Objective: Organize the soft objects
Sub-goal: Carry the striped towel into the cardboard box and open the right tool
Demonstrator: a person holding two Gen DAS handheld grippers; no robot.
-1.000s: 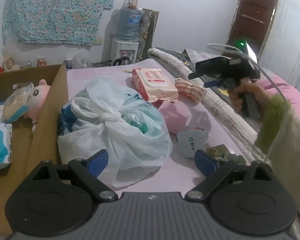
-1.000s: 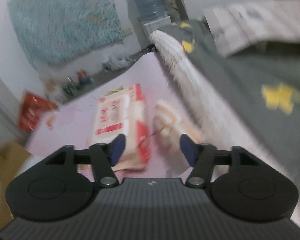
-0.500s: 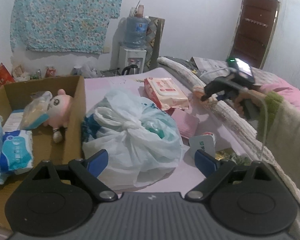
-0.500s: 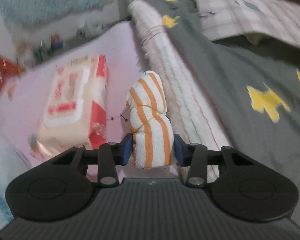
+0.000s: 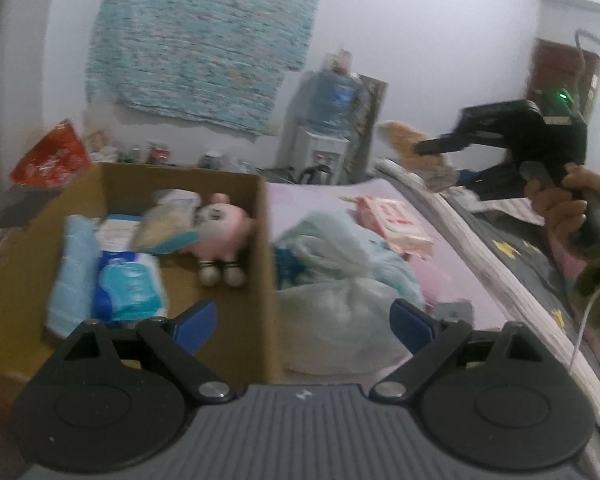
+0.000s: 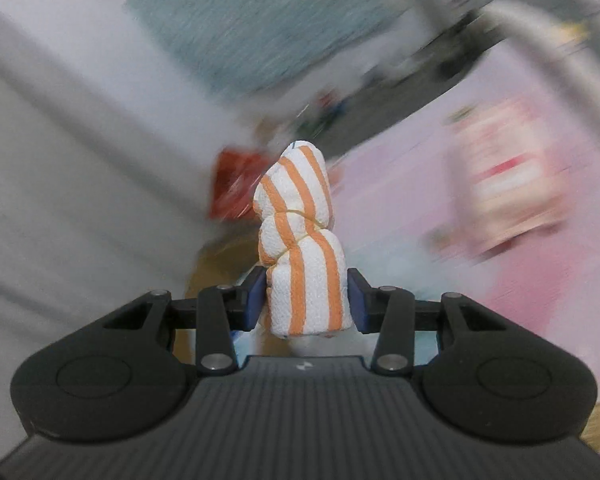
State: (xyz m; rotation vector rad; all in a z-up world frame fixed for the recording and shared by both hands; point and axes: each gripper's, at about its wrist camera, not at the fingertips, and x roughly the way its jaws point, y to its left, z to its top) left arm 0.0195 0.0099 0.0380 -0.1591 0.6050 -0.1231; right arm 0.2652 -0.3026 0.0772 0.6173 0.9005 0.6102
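The right gripper [image 6: 306, 302] is clamped on a rolled white towel with orange stripes [image 6: 300, 248], tied round its middle with a thin band; the blue pads press its lower half from both sides and the roll stands up between them, clear of any surface. In the left wrist view the same gripper [image 5: 428, 148] shows high at the right, above the grey bedding, with a pale orange-and-white lump at its tip that is most likely the towel, though blur makes that hard to confirm. A hand [image 5: 568, 200] grips its handle.

The left gripper [image 5: 302, 326] has its jaws spread wide with nothing between them. It hangs above the near wall of the open brown cardboard box [image 5: 260, 240] and the knotted white plastic bag [image 5: 340, 280] just beside it on the pink sheet.

Inside the box lie a pink plush toy [image 5: 220, 236], a blue-and-white soft pack of tissues [image 5: 126, 284] and other soft packets. A flat red-and-cream pack of wipes [image 5: 394, 222] is on the sheet beyond the bag.

The step in hand looks like carrying the towel to the box. The next move calls for bringing the right gripper across, over the bag and the box wall, lowering the towel into a free spot among the packs, and only then letting the jaws go. The roll is soft, so a firm squeeze should hold it.
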